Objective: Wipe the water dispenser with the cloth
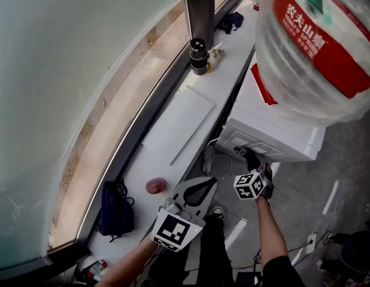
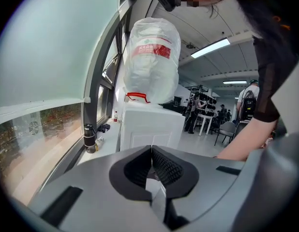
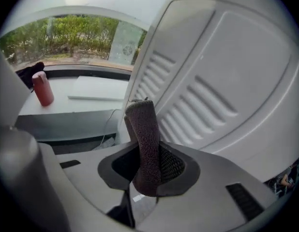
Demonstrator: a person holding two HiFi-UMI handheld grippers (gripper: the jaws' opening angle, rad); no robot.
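Note:
The white water dispenser (image 1: 275,133) stands beside the window sill, with a big clear water bottle (image 1: 317,40) bearing a red label on top. My right gripper (image 1: 251,160) is shut on a folded dark grey-brown cloth (image 3: 142,129). The cloth's tip rests against, or just short of, the dispenser's ribbed white panel (image 3: 212,81), low on its near side. My left gripper (image 1: 203,190) hangs lower left, away from the dispenser, shut with nothing between its jaws. In the left gripper view the dispenser (image 2: 149,127) and bottle (image 2: 152,59) stand straight ahead beyond the closed left gripper (image 2: 150,166).
On the long white window sill (image 1: 227,76) are a black flask (image 1: 199,57), a flat white board (image 1: 179,121), a red cylinder (image 1: 155,185) and a dark bag (image 1: 116,211). Cables (image 1: 218,163) hang beside the dispenser. People and chairs (image 2: 202,112) are far behind it.

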